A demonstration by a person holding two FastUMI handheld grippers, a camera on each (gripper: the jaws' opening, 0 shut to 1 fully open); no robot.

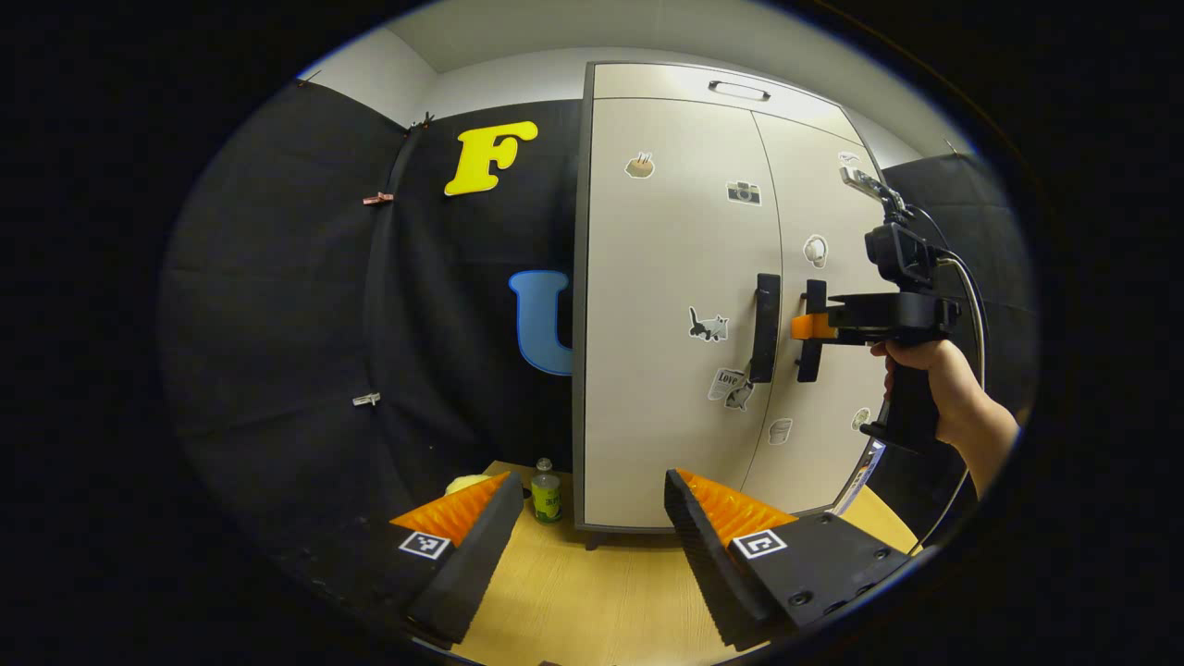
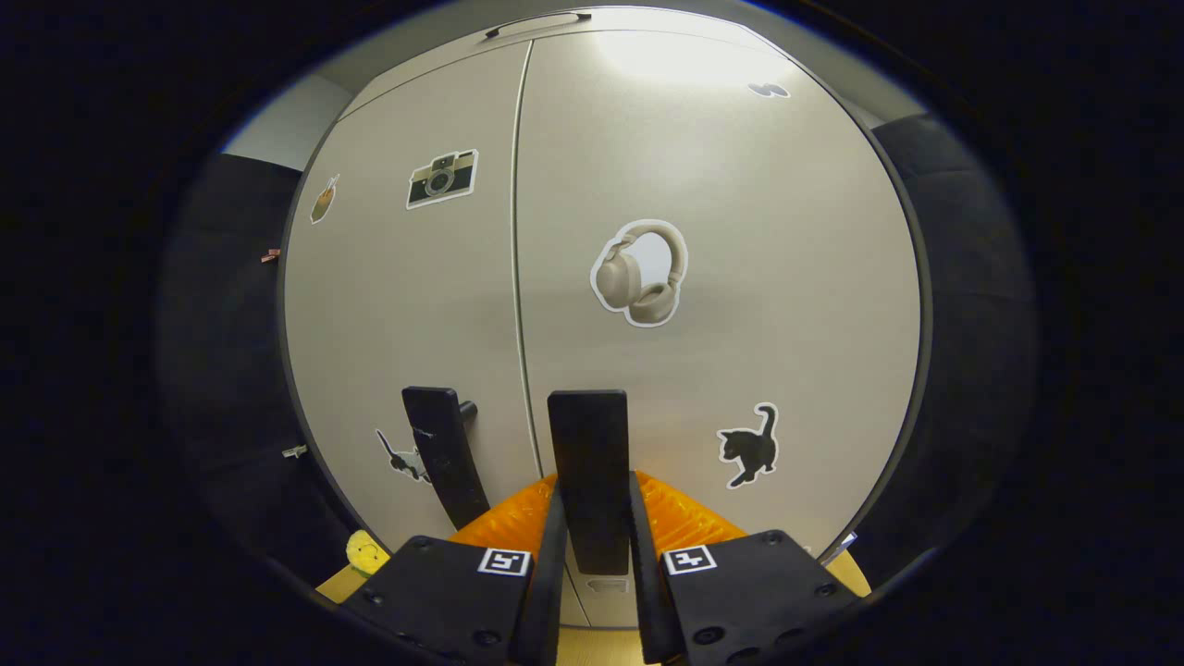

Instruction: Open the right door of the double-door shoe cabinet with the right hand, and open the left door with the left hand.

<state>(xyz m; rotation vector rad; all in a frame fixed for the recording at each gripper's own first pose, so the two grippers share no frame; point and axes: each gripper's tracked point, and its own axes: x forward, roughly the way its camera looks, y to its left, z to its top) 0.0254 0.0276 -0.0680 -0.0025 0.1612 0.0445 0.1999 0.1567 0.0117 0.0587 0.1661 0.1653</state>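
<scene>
Right handle gripped, left handle not yet reached.

Left gripper view: my left gripper (image 1: 592,518) is wide open and empty over the table (image 1: 592,601); the left door handle (image 1: 765,327) stands vertical, well ahead and up to the right, so I judge a long reach forward comes next. The right gripper (image 1: 807,326) is at the right door handle (image 1: 812,331), far nearer its target. Right gripper view: my right gripper (image 2: 592,518) is closed with both fingers on the upright right door handle (image 2: 589,476); both cabinet doors look shut.
</scene>
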